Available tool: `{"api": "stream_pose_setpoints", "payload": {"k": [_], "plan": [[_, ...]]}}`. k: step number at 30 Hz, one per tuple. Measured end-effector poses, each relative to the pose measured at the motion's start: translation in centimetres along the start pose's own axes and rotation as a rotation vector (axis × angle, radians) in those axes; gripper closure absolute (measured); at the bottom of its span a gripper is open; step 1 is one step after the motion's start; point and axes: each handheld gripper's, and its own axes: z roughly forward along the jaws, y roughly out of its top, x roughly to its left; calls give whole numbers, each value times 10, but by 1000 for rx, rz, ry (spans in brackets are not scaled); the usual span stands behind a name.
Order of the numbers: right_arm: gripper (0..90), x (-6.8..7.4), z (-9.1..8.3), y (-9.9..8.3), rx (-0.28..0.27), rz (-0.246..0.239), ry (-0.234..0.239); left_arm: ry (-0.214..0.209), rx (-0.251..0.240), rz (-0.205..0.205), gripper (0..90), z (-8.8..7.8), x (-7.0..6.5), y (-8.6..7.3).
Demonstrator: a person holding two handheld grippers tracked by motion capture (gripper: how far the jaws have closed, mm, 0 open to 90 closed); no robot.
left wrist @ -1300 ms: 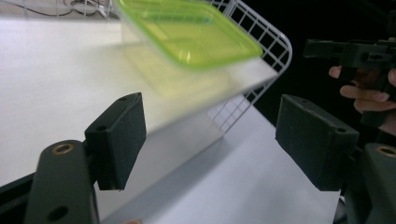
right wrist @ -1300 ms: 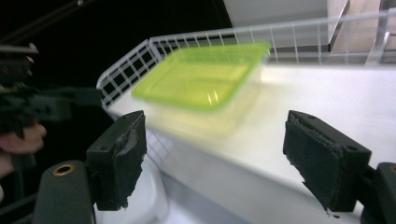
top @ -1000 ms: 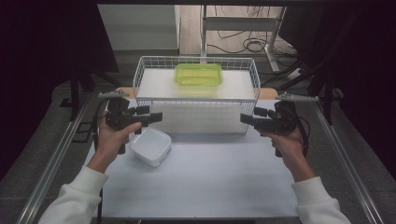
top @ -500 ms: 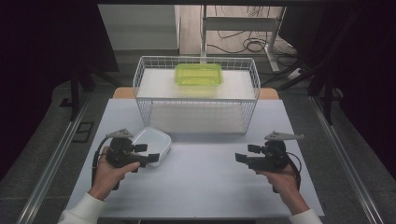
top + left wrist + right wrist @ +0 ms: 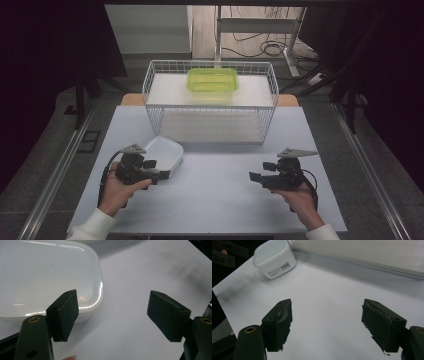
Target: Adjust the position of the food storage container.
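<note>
A white plastic container (image 5: pixel 164 153) with its lid on sits on the pale table (image 5: pixel 215 200), left of centre; it also shows as the container (image 5: pixel 274 258) with a barcode label and as the container (image 5: pixel 45 280) close up. My left gripper (image 5: pixel 161 175) rests low beside the container's near right corner, jaws open and empty. In the left gripper view the left gripper (image 5: pixel 112 312) has its left pad just in front of the container's edge. My right gripper (image 5: pixel 256 176) lies low at the right, pointing left, open with bare table between its pads (image 5: pixel 279 322).
A white wire basket (image 5: pixel 210 102) stands at the back of the table, with a green lidded box (image 5: pixel 212 79) on its upper shelf. Metal rails run along both table sides. Cables lie on the floor behind.
Both hands have come down from in front of the basket toward the near part of the table and now rest low. The container has stayed in place.
</note>
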Motion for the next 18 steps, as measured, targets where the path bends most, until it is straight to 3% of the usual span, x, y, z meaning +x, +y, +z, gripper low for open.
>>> {"api": "stream_pose_setpoints", "payload": {"k": [11, 18], "plan": [[244, -8, 3, -4, 22, 16, -9, 57, -6, -24, 265, -8, 17, 9], [244, -9, 6, -4, 30, 23, -11, 114, 0, -76, 362, -15, 44, 24]]}}
